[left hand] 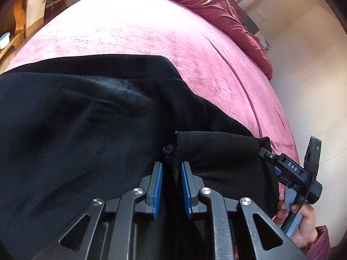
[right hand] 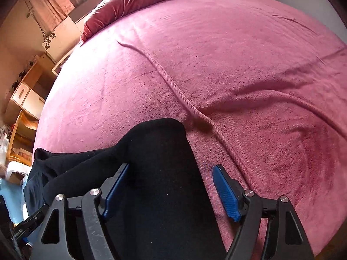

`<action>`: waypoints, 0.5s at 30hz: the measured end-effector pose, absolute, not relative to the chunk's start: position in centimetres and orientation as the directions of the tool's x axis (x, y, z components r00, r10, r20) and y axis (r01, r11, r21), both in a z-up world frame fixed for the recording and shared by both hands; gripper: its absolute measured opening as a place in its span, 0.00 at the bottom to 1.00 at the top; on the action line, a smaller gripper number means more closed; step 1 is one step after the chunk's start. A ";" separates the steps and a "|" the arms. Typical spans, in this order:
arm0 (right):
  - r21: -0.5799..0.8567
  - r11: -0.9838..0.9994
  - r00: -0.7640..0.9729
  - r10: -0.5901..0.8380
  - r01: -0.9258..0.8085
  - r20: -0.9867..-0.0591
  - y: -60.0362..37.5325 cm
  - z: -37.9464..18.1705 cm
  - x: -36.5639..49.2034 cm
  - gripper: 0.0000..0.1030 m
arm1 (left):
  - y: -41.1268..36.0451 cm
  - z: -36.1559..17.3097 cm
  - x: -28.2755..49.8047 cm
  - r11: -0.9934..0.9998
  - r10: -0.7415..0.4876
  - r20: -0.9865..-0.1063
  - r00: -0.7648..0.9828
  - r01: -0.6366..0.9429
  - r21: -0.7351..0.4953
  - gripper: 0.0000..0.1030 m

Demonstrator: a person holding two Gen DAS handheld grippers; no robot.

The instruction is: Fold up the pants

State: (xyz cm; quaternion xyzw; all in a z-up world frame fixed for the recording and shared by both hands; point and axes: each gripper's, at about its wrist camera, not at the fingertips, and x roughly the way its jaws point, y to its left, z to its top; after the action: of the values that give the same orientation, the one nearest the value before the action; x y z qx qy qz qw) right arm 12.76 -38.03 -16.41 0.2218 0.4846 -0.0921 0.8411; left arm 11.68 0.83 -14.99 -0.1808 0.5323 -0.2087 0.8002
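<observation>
1. The black pants lie spread on the pink blanket that covers the bed; taking the pants as the landmark, the crumpled red duvet sits well beyond their far edge, at the head of the bed
2. Beyond the pants' left side, off the bed, wooden shelving shows at the room's edge, well apart from the work
3. The left gripper sits over the near part of the pants, its blue pads drawn close together with a raised ridge of black cloth standing up between them; this looks like a pinch on a hem or fold edge, taken so the layer can be lifted and carried over
4. Whether both pads actually press the cloth is hard to judge, since the fabric and the gap are equally dark, but the narrow gap and the bunched cloth point to a grip
5. At the pants' right edge, the right gripper reaches in, held by a hand in a purplish sleeve
6. In the right wrist view a pant leg runs up between that gripper's fingers, which stand wide apart; the right-hand pad rests on the blanket just beside the leg, so nothing is clamped
7. My reading is that it straddles the leg ready to close on it, so both ends can rise together
8. A wrinkle in the blanket runs away from the leg's end; it could snag a dragged fold
</observation>
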 end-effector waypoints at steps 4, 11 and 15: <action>0.170 0.925 0.533 -0.041 0.341 -0.845 -36.7 -14.4 12.1 0.74 | 1.6 -14.2 12.0 0.850 -0.520 -0.775 0.358 0.124 -0.513 0.27; -0.016 0.964 0.608 -0.179 0.264 -0.774 -32.8 -10.7 10.0 0.75 | 3.2 -12.1 10.5 0.857 -0.499 -0.764 0.410 0.103 -0.505 0.28; -0.033 0.979 0.643 -0.159 0.203 -0.749 -30.1 -9.6 9.1 0.75 | 4.3 -11.5 9.5 0.866 -0.480 -0.765 0.429 0.091 -0.493 0.28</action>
State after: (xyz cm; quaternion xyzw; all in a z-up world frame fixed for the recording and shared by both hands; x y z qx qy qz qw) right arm 9.13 -30.13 -9.62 0.0271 0.4105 -0.1000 0.9060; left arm 9.47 4.33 -11.55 -0.1927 0.5053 -0.1735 0.8230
